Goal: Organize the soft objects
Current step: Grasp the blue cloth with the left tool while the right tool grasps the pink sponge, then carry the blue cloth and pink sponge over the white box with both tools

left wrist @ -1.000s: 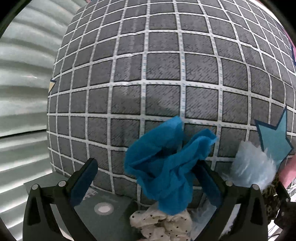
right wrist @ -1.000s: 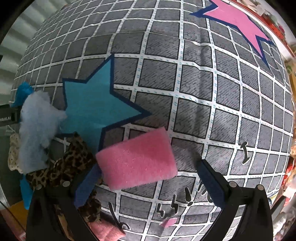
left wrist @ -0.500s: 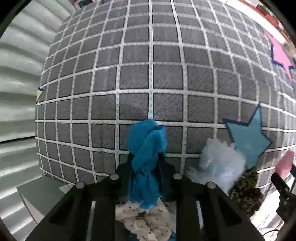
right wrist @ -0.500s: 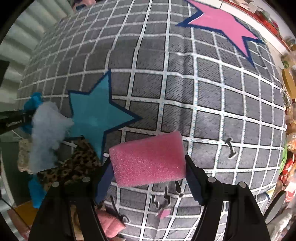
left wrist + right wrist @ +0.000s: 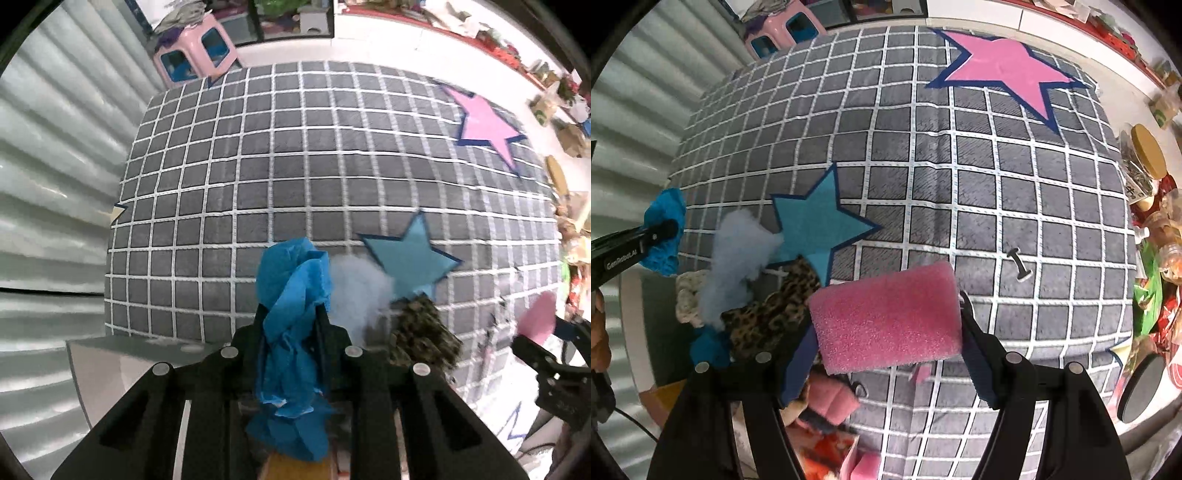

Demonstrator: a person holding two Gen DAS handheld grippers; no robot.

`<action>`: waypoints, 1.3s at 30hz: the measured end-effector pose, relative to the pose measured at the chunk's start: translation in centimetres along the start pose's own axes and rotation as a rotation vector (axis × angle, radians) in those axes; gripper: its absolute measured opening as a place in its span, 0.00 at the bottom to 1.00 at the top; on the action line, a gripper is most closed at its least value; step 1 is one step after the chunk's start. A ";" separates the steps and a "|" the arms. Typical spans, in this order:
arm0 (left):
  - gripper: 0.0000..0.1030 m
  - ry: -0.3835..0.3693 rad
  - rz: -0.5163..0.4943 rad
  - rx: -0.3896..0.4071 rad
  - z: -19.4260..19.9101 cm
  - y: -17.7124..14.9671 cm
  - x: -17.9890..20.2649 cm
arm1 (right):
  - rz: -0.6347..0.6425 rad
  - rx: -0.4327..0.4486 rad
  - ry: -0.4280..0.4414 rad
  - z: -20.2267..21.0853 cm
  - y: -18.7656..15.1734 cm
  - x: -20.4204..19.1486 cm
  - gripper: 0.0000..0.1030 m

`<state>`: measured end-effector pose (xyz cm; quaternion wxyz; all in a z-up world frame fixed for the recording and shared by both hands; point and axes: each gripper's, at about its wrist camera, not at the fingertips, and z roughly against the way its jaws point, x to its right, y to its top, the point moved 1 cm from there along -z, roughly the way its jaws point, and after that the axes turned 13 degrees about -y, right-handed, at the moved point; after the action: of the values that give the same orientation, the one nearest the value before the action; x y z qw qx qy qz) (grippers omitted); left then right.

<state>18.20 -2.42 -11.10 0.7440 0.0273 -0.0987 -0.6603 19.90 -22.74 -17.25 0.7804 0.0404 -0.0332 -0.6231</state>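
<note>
Grey fabric with a white grid (image 5: 295, 177) covers the large surface under both grippers, and it carries a pink star (image 5: 1001, 70) far from the cameras and a teal star (image 5: 816, 229) nearer. Corrugated metal panels (image 5: 48, 192) stand on the left side, and a pink stool (image 5: 195, 55) is behind the far edge of the fabric.

The left gripper (image 5: 291, 332) is closed tightly on a crumpled blue cloth (image 5: 291, 295); the cloth stands up between the two fingers and also hangs down below them. It is lifted above the fabric. In the right wrist view the same cloth (image 5: 665, 232) shows at the left edge, in the gripper tip.

The right gripper (image 5: 886, 325) squeezes a pink sponge block (image 5: 886, 317) between its fingers, holding it by its two short ends, above the fabric. In the left wrist view the sponge (image 5: 537, 321) appears at the far right.

Between the two grippers a small pile lies at the near edge of the fabric: a pale blue fluffy tuft (image 5: 738, 258), a leopard-print piece (image 5: 772, 314) just beside it, and a cream dotted fabric (image 5: 687, 299) partly under them. A pink plush item (image 5: 831, 402) lies below the sponge.
</note>
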 end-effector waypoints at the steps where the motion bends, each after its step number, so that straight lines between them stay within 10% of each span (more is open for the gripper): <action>1: 0.23 -0.006 -0.006 0.006 1.0 -0.5 0.0 | -0.002 0.001 0.004 0.8 -0.6 0.6 0.71; 20: 0.23 -0.004 -0.025 0.074 6.7 -12.0 1.3 | 0.088 0.048 0.074 5.8 -6.8 -1.6 0.71; 39: 0.23 -0.108 -0.275 0.067 9.0 -22.3 -0.8 | -0.063 -0.005 -0.014 6.9 -19.3 -5.2 0.71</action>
<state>-5.31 -3.69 -6.21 0.6387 0.0299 -0.1558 -0.7529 -0.71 -22.06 -12.41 0.7604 0.0352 -0.0357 -0.6475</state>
